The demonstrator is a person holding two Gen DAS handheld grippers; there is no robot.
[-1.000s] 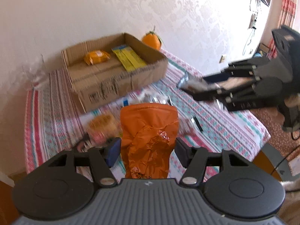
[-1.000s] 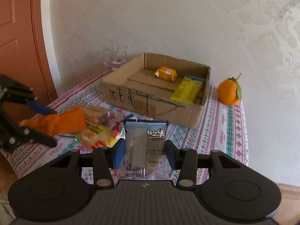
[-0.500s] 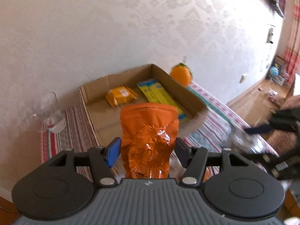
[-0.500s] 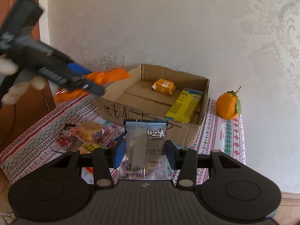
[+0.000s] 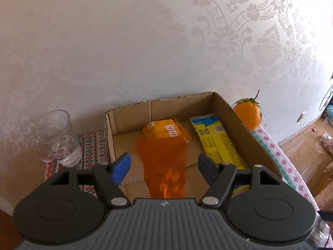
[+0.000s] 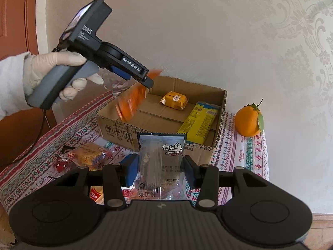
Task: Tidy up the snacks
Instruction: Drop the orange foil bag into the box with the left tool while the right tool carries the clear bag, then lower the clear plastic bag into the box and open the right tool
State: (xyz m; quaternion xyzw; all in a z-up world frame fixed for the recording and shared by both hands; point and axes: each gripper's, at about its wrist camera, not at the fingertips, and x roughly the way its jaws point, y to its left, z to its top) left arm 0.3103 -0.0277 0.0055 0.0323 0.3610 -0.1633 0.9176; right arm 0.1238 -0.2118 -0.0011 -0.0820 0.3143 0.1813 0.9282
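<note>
My left gripper (image 5: 164,165) is open above the cardboard box (image 5: 129,112). The orange snack packet (image 5: 162,162) is blurred between and below its fingers, falling free into the box; it also shows in the right wrist view (image 6: 130,102) at the box's left wall. The box holds a small orange packet (image 5: 166,132) and a yellow packet (image 5: 216,143). My right gripper (image 6: 159,169) is shut on a clear blue-topped snack packet (image 6: 160,158), in front of the box (image 6: 158,123). The left gripper (image 6: 145,77) shows there above the box's left side.
A glass cup (image 5: 54,137) stands left of the box against the wall. An orange fruit (image 6: 248,120) sits right of the box. Several loose snack packets (image 6: 85,156) lie on the patterned tablecloth (image 6: 243,156) in front of the box.
My left gripper moved over the box and opened; the orange packet left its fingers and is dropping. My right gripper keeps its packet and has barely moved.
</note>
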